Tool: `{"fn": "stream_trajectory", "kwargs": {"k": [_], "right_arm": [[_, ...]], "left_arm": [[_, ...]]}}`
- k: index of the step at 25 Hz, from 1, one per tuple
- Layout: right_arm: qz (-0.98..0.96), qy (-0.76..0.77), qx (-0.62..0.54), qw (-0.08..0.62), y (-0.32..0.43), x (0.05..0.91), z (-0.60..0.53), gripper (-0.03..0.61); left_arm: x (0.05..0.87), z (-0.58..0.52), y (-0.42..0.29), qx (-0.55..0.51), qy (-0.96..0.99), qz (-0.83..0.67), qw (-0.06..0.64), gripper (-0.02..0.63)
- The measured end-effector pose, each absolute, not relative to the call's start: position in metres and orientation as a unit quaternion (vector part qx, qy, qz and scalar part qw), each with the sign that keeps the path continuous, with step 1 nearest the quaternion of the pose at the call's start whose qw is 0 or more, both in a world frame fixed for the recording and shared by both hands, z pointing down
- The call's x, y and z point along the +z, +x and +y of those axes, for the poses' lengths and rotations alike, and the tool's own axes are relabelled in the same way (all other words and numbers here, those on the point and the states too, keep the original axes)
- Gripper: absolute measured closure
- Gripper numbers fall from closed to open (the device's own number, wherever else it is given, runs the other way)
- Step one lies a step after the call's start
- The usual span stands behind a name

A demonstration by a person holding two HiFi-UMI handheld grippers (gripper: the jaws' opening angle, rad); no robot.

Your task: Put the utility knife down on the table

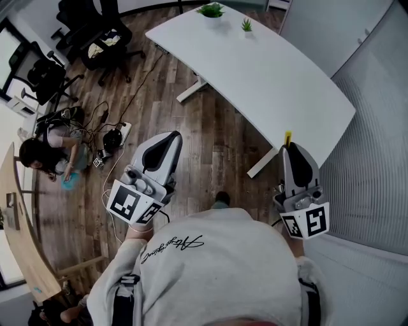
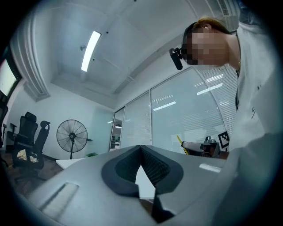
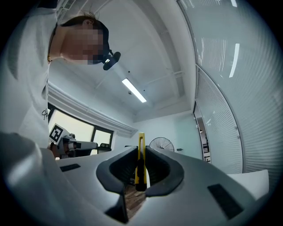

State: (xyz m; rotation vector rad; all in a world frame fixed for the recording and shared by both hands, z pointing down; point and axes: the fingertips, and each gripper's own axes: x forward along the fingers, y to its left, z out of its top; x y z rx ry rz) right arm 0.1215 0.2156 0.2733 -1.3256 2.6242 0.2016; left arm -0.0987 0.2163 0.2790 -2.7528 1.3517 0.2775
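Observation:
In the head view a long white table (image 1: 268, 70) stands ahead on the wood floor, its near corner just beyond my right gripper (image 1: 288, 146). That gripper is shut on a yellow utility knife (image 1: 287, 137), whose tip sticks out past the jaws. In the right gripper view the utility knife (image 3: 141, 142) stands upright, pinched between the dark pads, and my right gripper (image 3: 140, 152) points slightly upward. My left gripper (image 1: 167, 137) is held over the floor to the left of the table. In its own view the left gripper (image 2: 141, 148) has its pads meeting, with nothing between them.
Two small potted plants (image 1: 211, 9) (image 1: 246, 25) sit at the table's far end. Black office chairs (image 1: 95, 32) stand at the back left. A person (image 1: 44, 156) crouches on the floor by cables and a power strip (image 1: 115, 134). A ribbed wall (image 1: 376, 146) runs along the right.

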Motion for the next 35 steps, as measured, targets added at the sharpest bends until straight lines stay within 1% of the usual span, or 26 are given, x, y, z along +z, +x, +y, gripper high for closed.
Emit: {"fn": "stream_trajectory", "kwargs": {"k": [4,10,16,28,35], "right_arm": [[0.89,-0.442,0.062,0.096,0.143,0.277,0.192,0.525],[0.897,-0.429,0.041,0.093,0.154,0.288,0.165,0.525],[0.901,-0.422,0.027,0.099,0.149,0.297,0.145,0.525],[0.901,-0.422,0.033,0.098,0.142,0.292,0.137,0.525],[0.902,-0.42,0.04,0.097,0.151,0.288,0.138,0.525]], "left_arm": [[0.278,0.193,-0.077,0.095,-0.891,0.443,0.034,0.617],[0.287,0.172,-0.059,0.077,-0.888,0.453,0.03,0.617],[0.295,0.155,-0.06,0.072,-0.888,0.453,0.016,0.617],[0.288,0.143,-0.065,0.076,-0.891,0.448,0.022,0.617],[0.285,0.144,-0.058,0.084,-0.889,0.449,0.026,0.617]]}}
